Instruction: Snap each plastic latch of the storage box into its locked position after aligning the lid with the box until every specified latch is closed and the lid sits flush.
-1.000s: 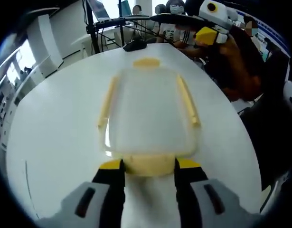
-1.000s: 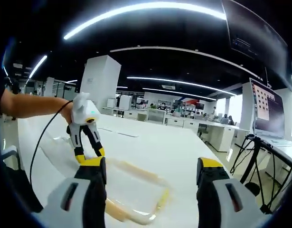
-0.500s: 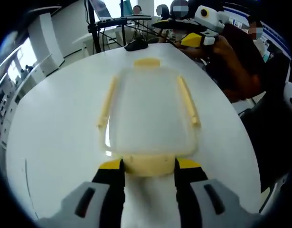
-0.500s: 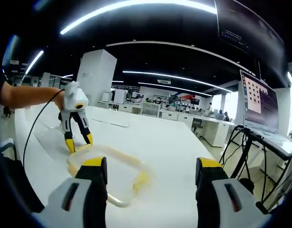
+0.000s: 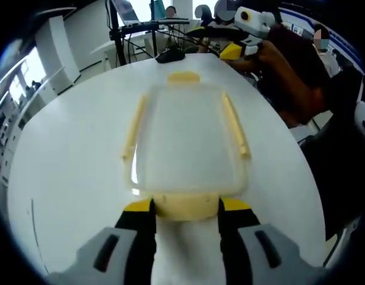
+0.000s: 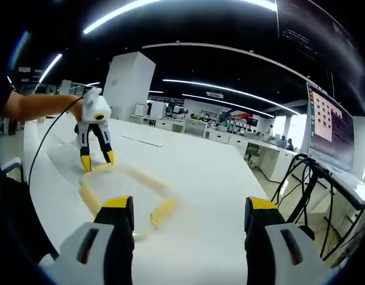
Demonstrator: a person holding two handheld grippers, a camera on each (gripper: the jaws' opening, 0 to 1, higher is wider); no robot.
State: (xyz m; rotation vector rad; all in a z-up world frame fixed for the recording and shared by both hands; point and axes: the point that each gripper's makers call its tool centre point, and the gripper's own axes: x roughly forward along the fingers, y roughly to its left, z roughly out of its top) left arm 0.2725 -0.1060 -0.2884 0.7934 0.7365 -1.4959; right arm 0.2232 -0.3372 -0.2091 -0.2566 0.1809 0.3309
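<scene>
A storage box [image 5: 185, 139] with a cloudy clear lid lies flat on the round white table [image 5: 69, 160]. Pale yellow latches run along its left side [image 5: 133, 127], its right side [image 5: 235, 124] and its far end [image 5: 183, 77]. My left gripper [image 5: 185, 212] is open, its jaws standing either side of the near end latch [image 5: 185, 203]. The right gripper view shows the box [image 6: 120, 187] with the left gripper [image 6: 97, 160] planted on its far end. My right gripper [image 6: 189, 214] hangs wide open above the table, holding nothing. It also appears as the right gripper [image 5: 244, 29] beyond the box.
A dark object [image 5: 168, 56] lies on the table past the box. A black stand [image 5: 149, 27] and seated people are behind it. A monitor [image 6: 330, 133] on a stand [image 6: 307, 184] rises at the table's right. A person's arm [image 5: 295, 77] reaches in from the right.
The right gripper has lifted and drawn back from the box, so the box looks smaller and further left in its view. The left gripper has stayed on the near latch.
</scene>
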